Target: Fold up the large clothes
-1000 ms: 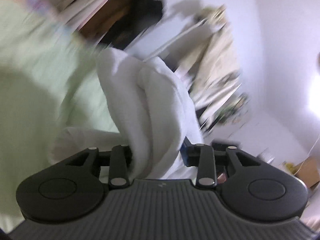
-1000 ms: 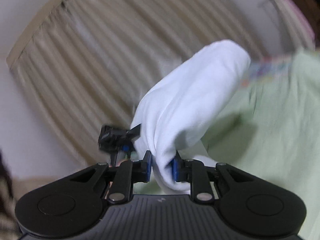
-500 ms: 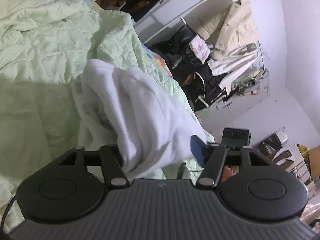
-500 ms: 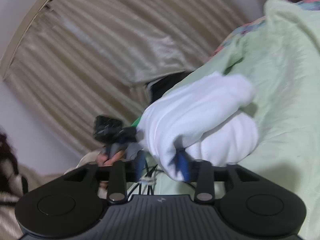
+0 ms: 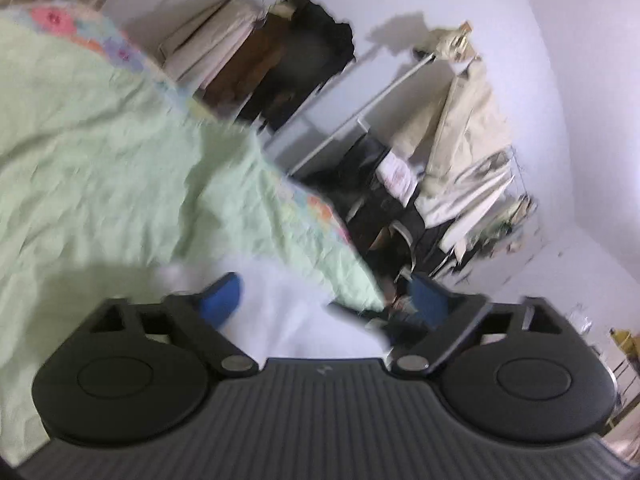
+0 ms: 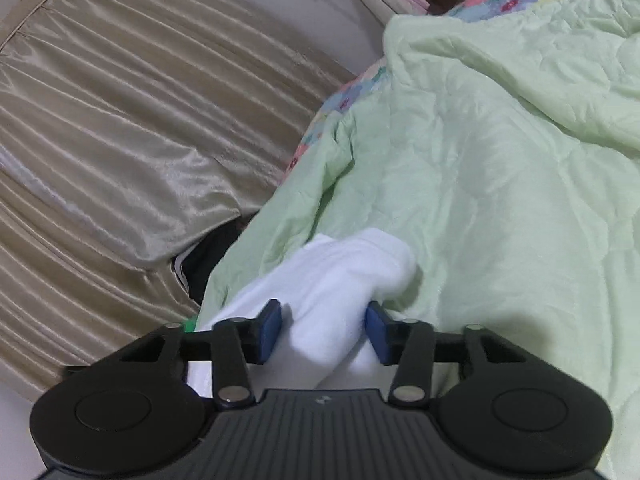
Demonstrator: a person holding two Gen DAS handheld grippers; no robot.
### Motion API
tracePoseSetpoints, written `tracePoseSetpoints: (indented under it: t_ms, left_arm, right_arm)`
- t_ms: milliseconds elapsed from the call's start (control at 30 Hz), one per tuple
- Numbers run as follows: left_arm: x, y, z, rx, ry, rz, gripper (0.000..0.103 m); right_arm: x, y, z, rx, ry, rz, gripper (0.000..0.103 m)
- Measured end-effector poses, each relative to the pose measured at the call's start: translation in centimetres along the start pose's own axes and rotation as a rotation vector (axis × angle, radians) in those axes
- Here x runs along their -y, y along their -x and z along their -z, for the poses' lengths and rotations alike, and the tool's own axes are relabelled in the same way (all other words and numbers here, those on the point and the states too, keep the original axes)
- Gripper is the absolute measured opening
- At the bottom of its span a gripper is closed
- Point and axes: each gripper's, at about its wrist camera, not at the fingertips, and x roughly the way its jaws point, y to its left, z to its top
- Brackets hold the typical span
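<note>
Lying on the green quilt (image 6: 500, 184), the white garment (image 6: 340, 280) sits between both wide-open grippers (image 5: 324, 300) (image 6: 322, 328).

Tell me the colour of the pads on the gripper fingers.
Blue pads, clearest in the right wrist view, either side of the white garment.

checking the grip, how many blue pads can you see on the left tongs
2: one blue pad on the left finger over the white garment, the other on the right finger, spread wide apart.
</note>
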Motion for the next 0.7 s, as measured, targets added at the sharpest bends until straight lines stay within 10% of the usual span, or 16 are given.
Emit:
tracePoseSetpoints:
  t_ms: [133, 267, 433, 600, 700]
  left_arm:
    - [1.0, -6.8, -0.7, -0.162, -0.143, -0.279, 0.100]
    - [-4.5, -11.7, 4.0, -0.392, 0.128, -0.281, 0.103]
    - [-8.1, -9.3, 7.2, -0.333, 0.381, -0.134, 0.103]
    - [-7.3, -7.5, 4.5, -0.214, 0.311, -0.204, 0.102]
    - [-7.9, -6.3, 3.6, -0.161, 0.320, -0.214, 0.102]
  right_arm:
    - [-1.0, 1.2, 0.1, 0.031, 0.009, -0.042, 0.017]
    - [-0.9, 3.0, 2.1, -0.062, -0.087, -0.055, 0.017]
    - [1.0, 3.9, 6.1, -0.062, -0.146, -0.005, 0.016]
    - [-1.2, 3.3, 5.6, 0.019, -0.016, 0.125, 0.017]
    - [-2.5, 3.3, 5.4, 0.066, 0.042, 0.203, 0.042]
